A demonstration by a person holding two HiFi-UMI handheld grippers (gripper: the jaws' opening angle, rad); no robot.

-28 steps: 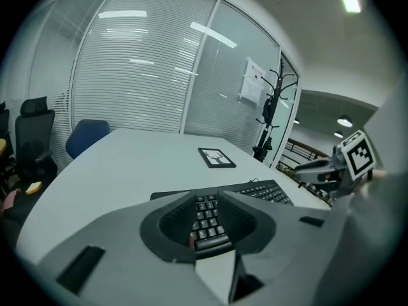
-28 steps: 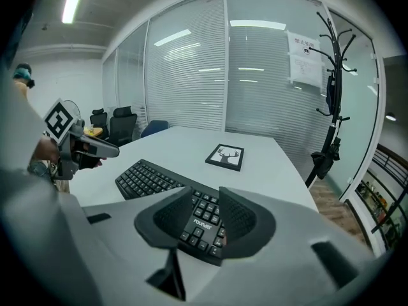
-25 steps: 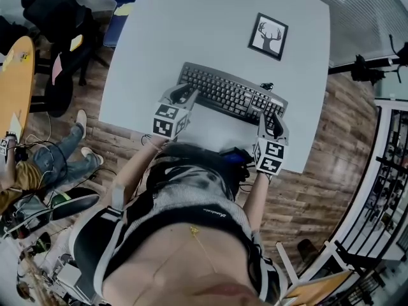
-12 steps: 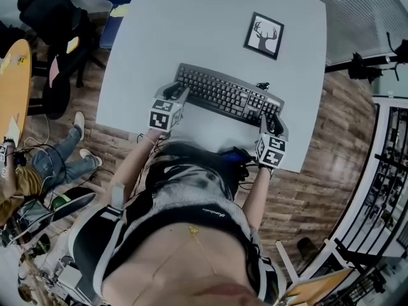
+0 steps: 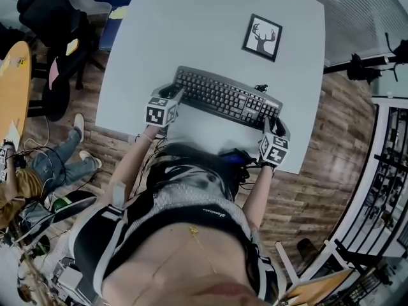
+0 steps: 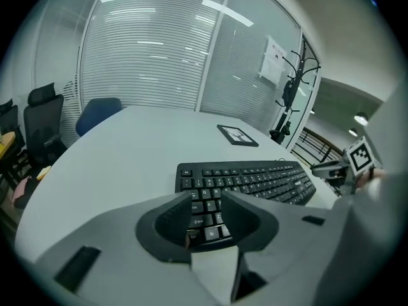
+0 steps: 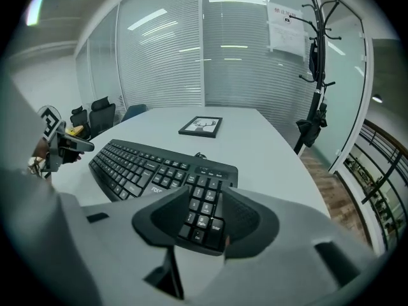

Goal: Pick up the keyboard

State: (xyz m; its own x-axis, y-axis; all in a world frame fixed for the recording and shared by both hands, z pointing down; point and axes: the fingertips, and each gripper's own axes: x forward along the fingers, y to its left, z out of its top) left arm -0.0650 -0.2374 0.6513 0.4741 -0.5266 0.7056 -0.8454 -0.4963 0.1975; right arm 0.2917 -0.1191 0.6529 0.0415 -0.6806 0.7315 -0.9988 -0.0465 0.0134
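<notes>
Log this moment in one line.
keyboard: on table | left gripper: open, jaws just been opening, at keyboard's left end | right gripper: open, jaws just been opening, at its right end

Left gripper (image 6: 207,196) is angled down over the left end of the black keyboard (image 6: 261,178). Fingers (image 6: 245,212) stand slightly apart, having just been opening; keys show in the gap and the pads press on nothing. Keyboard lies flat on the pale surface (image 6: 121,152). Right gripper (image 6: 319,169) is near its far end. Framed picture (image 6: 238,134) lies beyond, well apart. Blue chair (image 6: 97,112) stands behind the surface.
</notes>
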